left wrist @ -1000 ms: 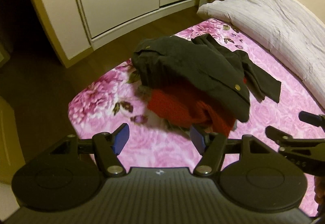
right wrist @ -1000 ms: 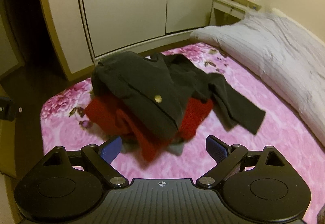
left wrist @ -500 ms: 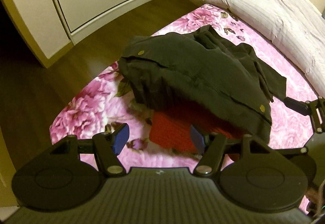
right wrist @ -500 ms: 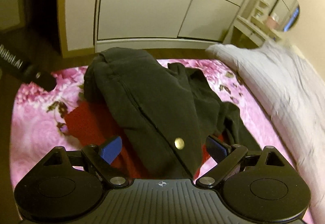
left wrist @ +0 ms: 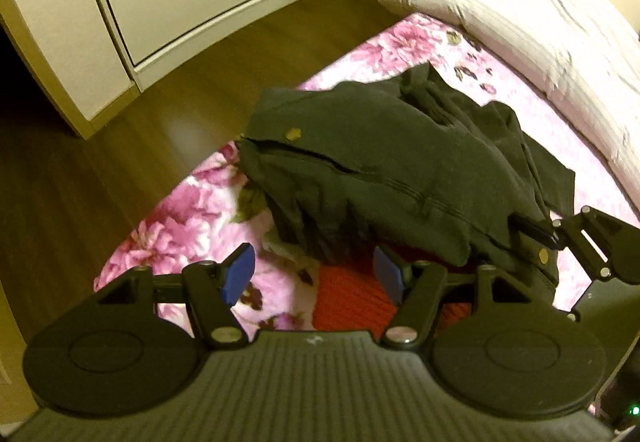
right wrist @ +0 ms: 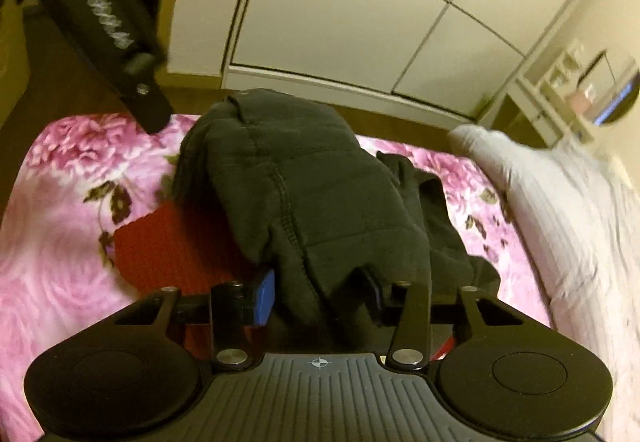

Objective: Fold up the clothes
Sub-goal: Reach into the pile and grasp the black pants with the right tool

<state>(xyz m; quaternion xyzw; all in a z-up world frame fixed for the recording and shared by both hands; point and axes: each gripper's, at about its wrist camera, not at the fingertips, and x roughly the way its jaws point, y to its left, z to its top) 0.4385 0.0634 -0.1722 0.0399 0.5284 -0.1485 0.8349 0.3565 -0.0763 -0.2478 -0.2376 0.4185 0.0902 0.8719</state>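
Black jacket (right wrist: 304, 201), soft matte cloth with raised seams and brass snaps, lies heaped on a ribbed red knit (right wrist: 176, 246) upon the pink floral blanket (right wrist: 52, 242); only the right wrist view shows its near hem between the closing jaws of the right gripper (right wrist: 320, 294), the blue pad at the cloth. Its long axis runs away from that gripper toward the wardrobe (right wrist: 340, 13). Only the left wrist view shows the left gripper (left wrist: 316, 274) spread wide and empty, over the blanket and knit just short of the jacket.
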